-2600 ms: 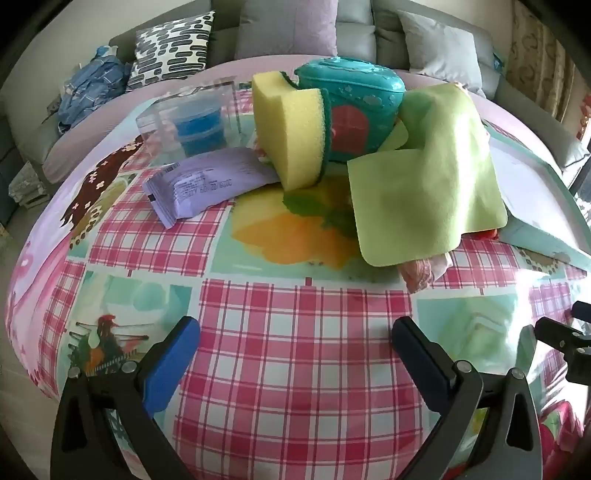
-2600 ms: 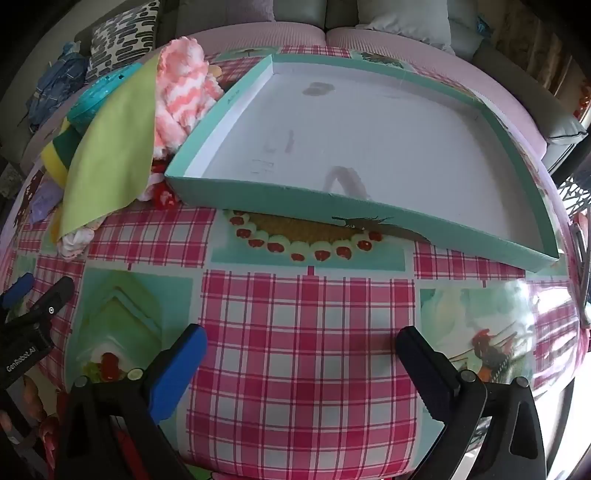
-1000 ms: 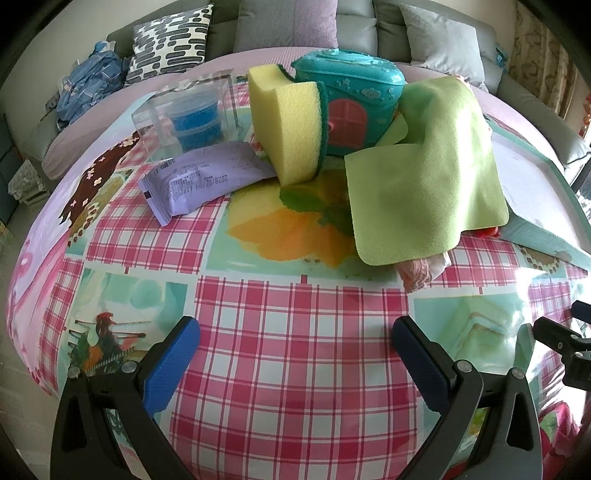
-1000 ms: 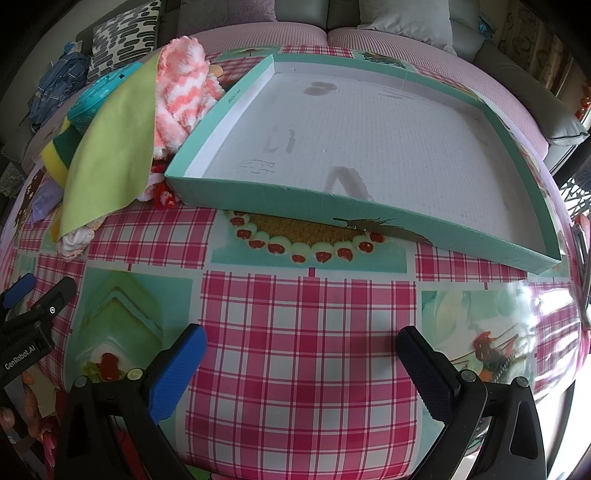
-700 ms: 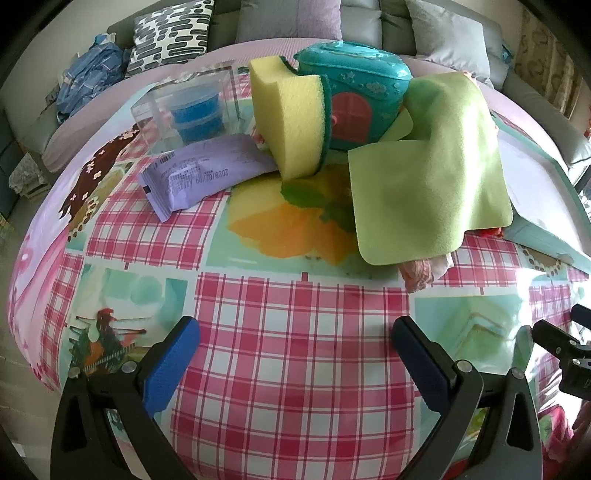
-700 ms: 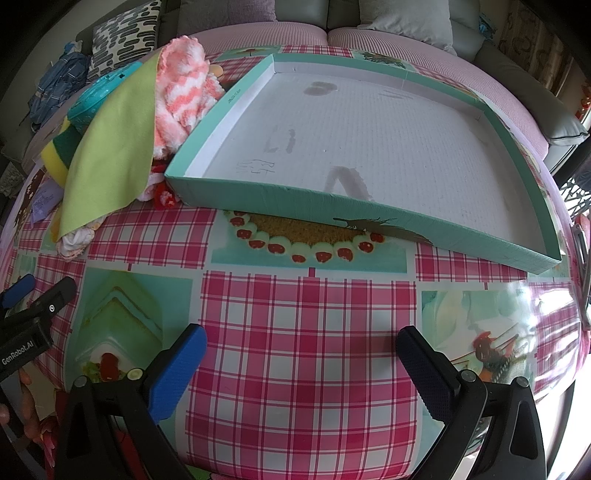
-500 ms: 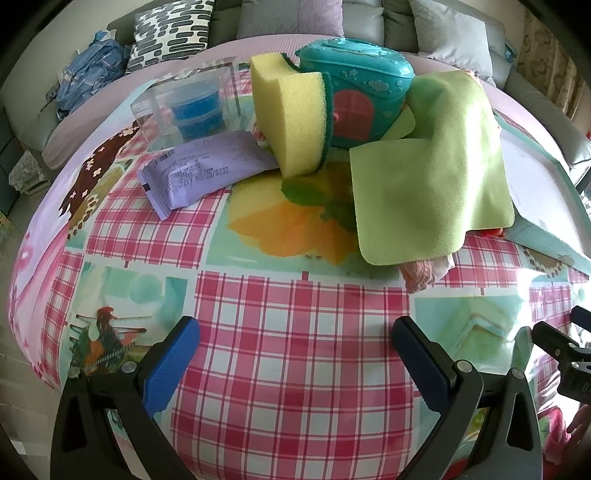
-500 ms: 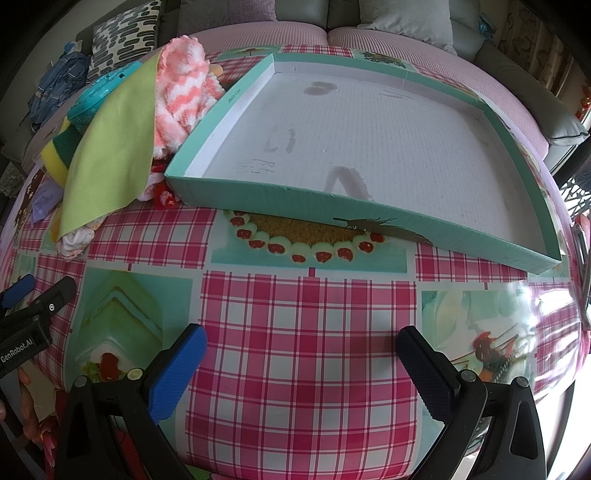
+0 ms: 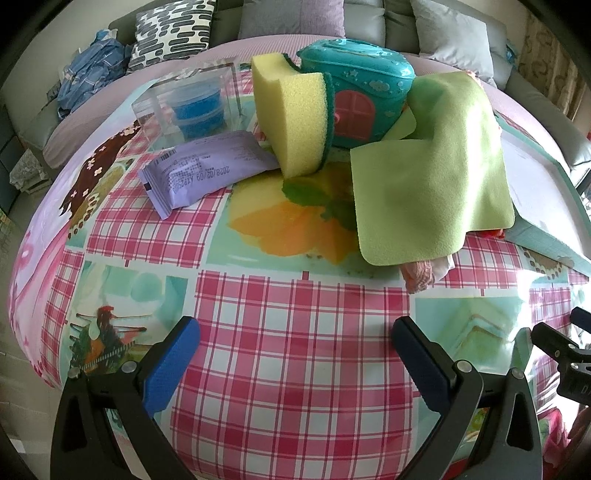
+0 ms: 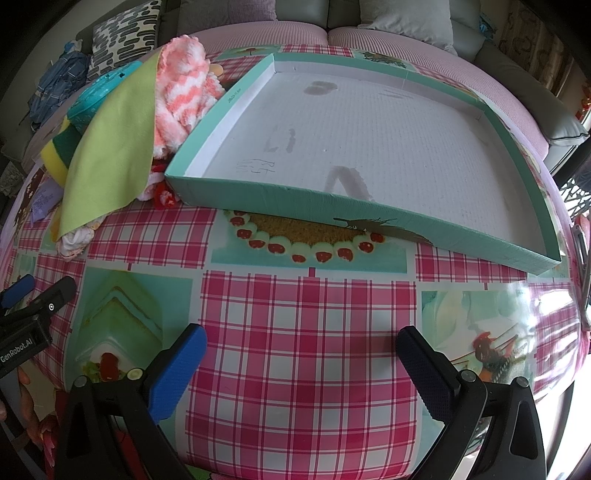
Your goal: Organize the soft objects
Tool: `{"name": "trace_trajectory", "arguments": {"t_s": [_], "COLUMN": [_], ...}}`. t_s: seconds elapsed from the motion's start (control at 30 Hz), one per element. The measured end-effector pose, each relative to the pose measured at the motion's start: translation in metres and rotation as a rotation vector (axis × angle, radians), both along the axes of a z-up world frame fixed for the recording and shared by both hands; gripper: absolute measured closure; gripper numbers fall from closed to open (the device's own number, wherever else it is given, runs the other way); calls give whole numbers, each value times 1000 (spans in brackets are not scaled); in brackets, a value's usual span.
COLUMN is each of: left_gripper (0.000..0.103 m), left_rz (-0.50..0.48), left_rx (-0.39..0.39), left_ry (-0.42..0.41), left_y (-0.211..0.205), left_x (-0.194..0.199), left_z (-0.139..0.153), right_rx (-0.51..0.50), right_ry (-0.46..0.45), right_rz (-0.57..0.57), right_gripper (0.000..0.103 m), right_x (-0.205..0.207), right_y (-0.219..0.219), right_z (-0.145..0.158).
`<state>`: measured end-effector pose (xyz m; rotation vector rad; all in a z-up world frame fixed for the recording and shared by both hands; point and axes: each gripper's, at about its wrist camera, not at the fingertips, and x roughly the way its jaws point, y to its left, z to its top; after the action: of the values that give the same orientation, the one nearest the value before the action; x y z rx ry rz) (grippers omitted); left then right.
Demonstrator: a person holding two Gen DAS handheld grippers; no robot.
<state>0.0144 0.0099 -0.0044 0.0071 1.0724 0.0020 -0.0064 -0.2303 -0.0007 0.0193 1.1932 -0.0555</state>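
Note:
A light green cloth (image 9: 432, 177) drapes over a pile beside a yellow sponge with a green scrub side (image 9: 291, 114); the cloth also shows in the right wrist view (image 10: 110, 147). A pink-and-white fluffy cloth (image 10: 184, 96) lies against the teal tray's (image 10: 280, 199) left wall. The tray holds nothing. My left gripper (image 9: 295, 350) is open and empty, well short of the sponge and cloth. My right gripper (image 10: 301, 354) is open and empty in front of the tray.
A teal toy house (image 9: 362, 96), a clear box with blue tubs (image 9: 192, 103) and a purple packet (image 9: 199, 170) stand near the sponge. A checked tablecloth (image 9: 295, 295) covers the table. A sofa with cushions (image 9: 173, 33) lies behind.
The left gripper has crept slightly closer to the sponge and cloth pile. The right gripper has not moved. Both stay open.

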Motion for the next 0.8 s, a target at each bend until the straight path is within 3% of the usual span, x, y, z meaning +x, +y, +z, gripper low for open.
{"name": "trace_trajectory", "arguments": {"t_s": [0.53, 0.63, 0.8], "left_gripper": [0, 0, 0], "left_rz": [-14, -21, -36], "left_rx": [-9, -39, -47], "left_ry": [7, 16, -65], "left_y": [-3, 0, 14], "left_x": [1, 2, 3], "left_z": [4, 8, 39], "right_rx": [-3, -4, -22], "right_ry": [1, 5, -74], "right_rz": [1, -1, 31], "right_gripper": [0, 0, 0], "right_x": [-2, -1, -2], "right_y": [3, 2, 12], "right_z": [3, 3, 33]}}
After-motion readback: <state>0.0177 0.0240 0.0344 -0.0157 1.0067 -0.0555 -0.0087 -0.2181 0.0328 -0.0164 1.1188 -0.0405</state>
